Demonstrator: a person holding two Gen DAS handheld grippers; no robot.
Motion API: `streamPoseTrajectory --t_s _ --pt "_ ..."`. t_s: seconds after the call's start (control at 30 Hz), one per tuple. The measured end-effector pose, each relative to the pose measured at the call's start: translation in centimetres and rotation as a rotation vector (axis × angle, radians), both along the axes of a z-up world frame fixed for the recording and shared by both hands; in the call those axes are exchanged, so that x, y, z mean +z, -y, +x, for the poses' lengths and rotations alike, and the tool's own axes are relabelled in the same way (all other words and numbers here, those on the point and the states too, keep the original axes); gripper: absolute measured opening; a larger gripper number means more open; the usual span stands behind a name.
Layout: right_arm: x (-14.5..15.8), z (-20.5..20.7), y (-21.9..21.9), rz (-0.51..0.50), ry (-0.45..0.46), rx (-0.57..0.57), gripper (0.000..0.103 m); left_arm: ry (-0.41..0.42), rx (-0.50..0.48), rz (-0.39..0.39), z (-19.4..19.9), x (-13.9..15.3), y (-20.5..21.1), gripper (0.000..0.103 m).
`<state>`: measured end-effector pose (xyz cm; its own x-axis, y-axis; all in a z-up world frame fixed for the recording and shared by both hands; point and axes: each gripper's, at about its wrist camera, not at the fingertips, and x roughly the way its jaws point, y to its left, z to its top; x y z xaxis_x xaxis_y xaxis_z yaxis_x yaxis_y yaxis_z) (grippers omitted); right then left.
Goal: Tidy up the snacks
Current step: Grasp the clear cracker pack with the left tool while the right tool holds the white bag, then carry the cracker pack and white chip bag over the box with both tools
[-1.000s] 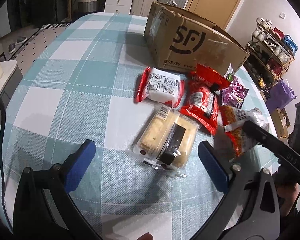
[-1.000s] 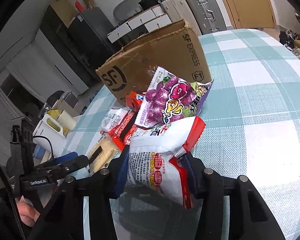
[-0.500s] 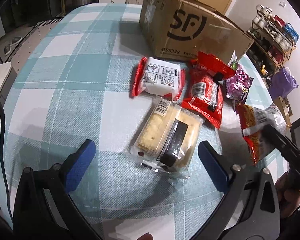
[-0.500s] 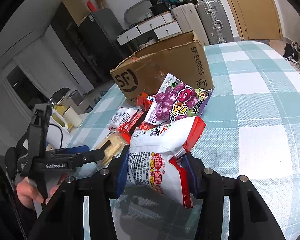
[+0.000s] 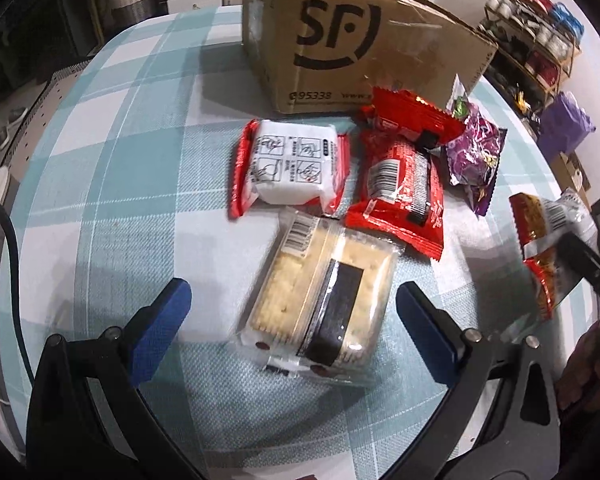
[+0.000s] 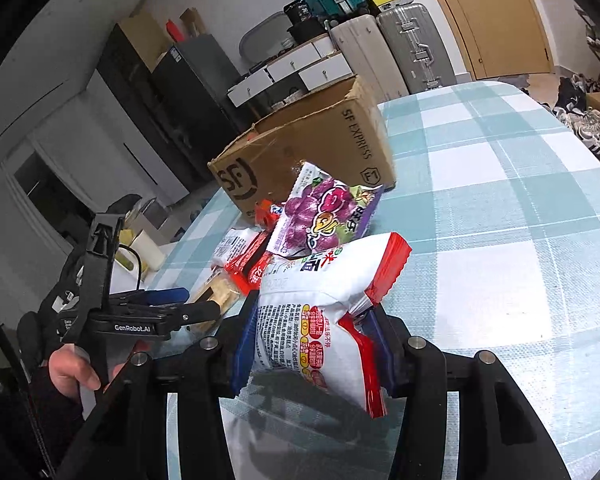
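Right gripper [image 6: 312, 344] clamps noodle packet [image 6: 320, 312]; left gripper [image 5: 292, 316] wide; checked tablecloth [image 6: 500, 208], suitcases [image 6: 412, 48] behind.

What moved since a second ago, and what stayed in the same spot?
The open left gripper moved closer over the cracker pack. The right gripper, still clamped on the white-and-red snack bag, carried it away from the pile. The cardboard box and the other snacks on the table stayed put.

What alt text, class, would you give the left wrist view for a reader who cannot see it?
The open left gripper hovers over a clear cracker pack on a checked tablecloth. Beyond lie a white-and-red packet, two red packets, a purple bag and a cardboard box; at right, the right gripper holds a snack bag.
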<state>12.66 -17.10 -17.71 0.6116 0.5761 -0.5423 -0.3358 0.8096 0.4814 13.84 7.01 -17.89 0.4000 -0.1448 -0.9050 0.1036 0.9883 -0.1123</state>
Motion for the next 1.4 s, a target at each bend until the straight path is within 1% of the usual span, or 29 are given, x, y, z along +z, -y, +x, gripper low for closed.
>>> streamPoseTrajectory --t_s 0.17,0.27,0.37,0.4,0.47,0.5,0.63,0.77,0.83,0.97,1.33,1.4 --pt "-0.2 -0.2 1.3 0.029 -0.004 -0.026 0.049 -0.008 -0.009 0.029 0.3 -0.2 0.5 0.101" --pt "-0.2 -0.4 1.6 0.020 -0.002 -0.037 0.049 -0.005 -0.014 0.051 0.3 -0.3 0.9 0.101" --pt "-0.2 -0.5 1.8 0.022 -0.004 -0.042 0.049 -0.004 -0.014 0.089 0.2 -0.5 1.3 0.099" --pt "-0.2 -0.5 1.9 0.022 -0.005 -0.043 0.049 0.001 -0.016 0.090 0.0 -0.3 1.6 0.097" --pt "-0.3 -0.5 1.9 0.024 -0.010 -0.045 0.049 0.012 -0.021 0.087 -0.1 -0.1 1.9 0.088" --pt "-0.4 -0.5 1.9 0.024 -0.013 -0.046 0.049 0.018 -0.026 0.086 -0.2 0.0 2.0 0.085" --pt "-0.3 -0.7 1.8 0.022 -0.012 -0.044 0.049 0.035 -0.059 0.075 -0.4 0.6 2.1 0.058" --pt "-0.2 -1.0 1.9 0.024 -0.009 -0.048 0.049 0.034 -0.061 0.022 -0.7 0.8 1.6 0.057" --pt "-0.2 -1.0 1.9 0.023 -0.010 -0.050 0.049 0.031 -0.061 0.009 -0.7 0.8 1.2 0.057" --pt "-0.1 -1.2 1.9 0.025 -0.011 -0.055 0.049 0.025 -0.053 0.004 -0.9 1.0 0.8 0.057" --pt "1.1 -1.8 1.2 0.019 0.008 -0.047 0.049 0.053 -0.041 -0.022 -1.2 2.1 -0.4 0.057" --pt "1.4 -2.0 1.1 0.019 0.012 -0.045 0.049 0.070 -0.018 -0.014 -1.4 2.6 -0.7 0.057"
